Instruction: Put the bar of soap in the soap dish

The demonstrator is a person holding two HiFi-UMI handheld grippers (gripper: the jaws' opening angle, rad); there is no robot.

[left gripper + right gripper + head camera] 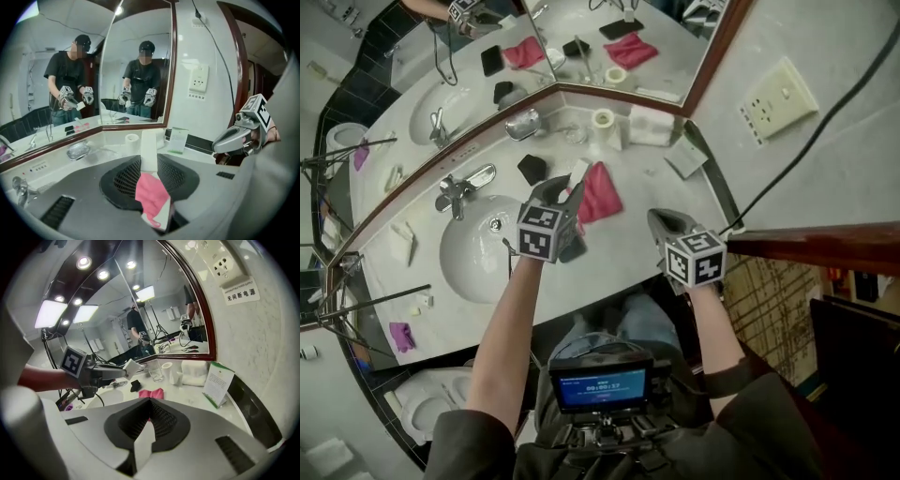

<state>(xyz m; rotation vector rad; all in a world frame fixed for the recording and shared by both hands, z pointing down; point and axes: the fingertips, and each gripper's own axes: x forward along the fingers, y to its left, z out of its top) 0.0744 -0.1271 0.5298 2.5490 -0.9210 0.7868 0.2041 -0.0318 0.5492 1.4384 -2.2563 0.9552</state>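
**Soap bar clamped in the left tongs, off the bench and not yet at the dish**

The soap dish [523, 124] sits at the back of the bench [661, 178], close to the mirror corner. It lies up and to the left of the left tongs [569, 190]. Those tongs grip the bar of soap [579, 171] by its sides, so the white bar juts past the tips, likely so that it can go into the dish first. The bar hangs beside the pink cloth [602, 194], well apart from the dish. The right tongs [661, 222] are closed on nothing and held out to the side, probably to keep the way clear.
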